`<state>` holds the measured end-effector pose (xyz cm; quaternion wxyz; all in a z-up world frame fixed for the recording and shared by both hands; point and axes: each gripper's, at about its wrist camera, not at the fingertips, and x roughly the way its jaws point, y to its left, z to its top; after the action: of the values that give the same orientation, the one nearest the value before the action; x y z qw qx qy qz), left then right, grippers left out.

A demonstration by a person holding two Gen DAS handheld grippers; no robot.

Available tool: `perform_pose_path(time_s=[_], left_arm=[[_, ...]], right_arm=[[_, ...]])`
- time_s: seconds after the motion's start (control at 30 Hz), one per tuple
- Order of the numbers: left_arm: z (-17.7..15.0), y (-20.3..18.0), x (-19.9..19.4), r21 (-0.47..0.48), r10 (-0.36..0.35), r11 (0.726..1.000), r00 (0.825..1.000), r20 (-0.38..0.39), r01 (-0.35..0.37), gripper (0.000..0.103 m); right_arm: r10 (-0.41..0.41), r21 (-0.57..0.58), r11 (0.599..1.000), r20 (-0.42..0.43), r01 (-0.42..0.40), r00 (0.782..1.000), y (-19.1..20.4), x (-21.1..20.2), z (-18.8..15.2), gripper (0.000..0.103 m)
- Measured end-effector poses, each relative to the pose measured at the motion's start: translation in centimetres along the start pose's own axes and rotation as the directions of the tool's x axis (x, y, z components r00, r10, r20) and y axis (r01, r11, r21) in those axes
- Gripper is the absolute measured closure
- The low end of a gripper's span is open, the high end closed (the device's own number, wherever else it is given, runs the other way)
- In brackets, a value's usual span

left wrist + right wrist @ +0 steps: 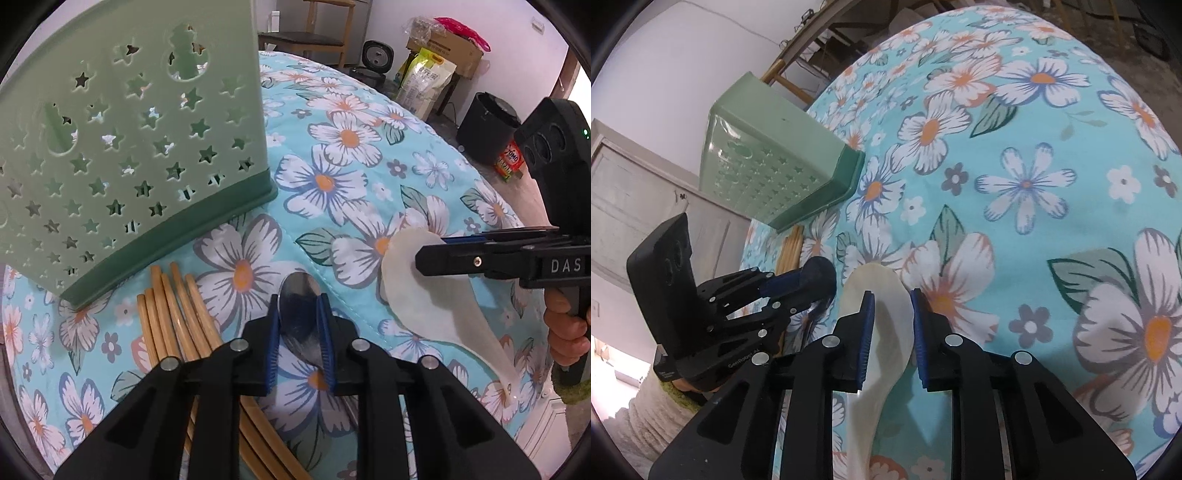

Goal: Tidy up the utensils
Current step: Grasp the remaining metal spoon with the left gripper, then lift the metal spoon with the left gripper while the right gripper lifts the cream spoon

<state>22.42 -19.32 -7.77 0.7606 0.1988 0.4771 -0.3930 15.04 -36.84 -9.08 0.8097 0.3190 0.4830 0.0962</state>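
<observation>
Under my left gripper (298,328) I see a metal spoon (300,321), polished and mirror-glossy. Beside it lie wooden chopsticks (173,321), smooth with a light sheen. My right gripper (890,328) frames a translucent, milky plastic rice paddle (882,321) with a matt finish. The utensil holder (129,147) looks like pale green plastic, smooth and matt, pierced with star holes. The floral tablecloth (332,166) is soft quilted cloth. Both grippers are matt black plastic with ridged blue pads (272,343).

My left gripper (298,325) straddles metal spoon (300,325); bamboo chopsticks (173,317) left of it; green star-cut holder (129,147) behind; my right gripper (421,258) over translucent rice paddle (436,310).
</observation>
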Motion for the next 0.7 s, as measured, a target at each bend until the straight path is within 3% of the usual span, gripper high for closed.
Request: perform_pose_path(time_s=[0.07,0.17,0.37,0.7], left_arm=[[0.0,-0.2,-0.2,-0.004,0.003,1.0,1.0,-0.002,-0.003,0.094],[-0.1,-0.8,-0.5,-0.009,0.005,1.0,1.0,0.001,-0.005,0.098],[-1.3,-0.6,-2.8,-0.084,-0.034,0.996,0.999,0.03,0.036,0.1],[-3.2,0.8,-11.3,-0.154,-0.048,0.985,0.977,0.208,0.081,0.101]], right_arm=[[-0.024,0.006,1.0,-0.003,0.024,1.0,0.3,0.2,0.1,0.092],[-0.056,0.004,0.998,0.0,0.056,0.998,1.3,-0.1,0.0,0.1],[-0.168,-0.068,0.982,0.099,0.175,0.981,5.1,-2.4,-1.5,0.101],[-0.193,-0.081,0.972,0.264,0.221,0.945,7.8,-9.6,-4.6,0.101]])
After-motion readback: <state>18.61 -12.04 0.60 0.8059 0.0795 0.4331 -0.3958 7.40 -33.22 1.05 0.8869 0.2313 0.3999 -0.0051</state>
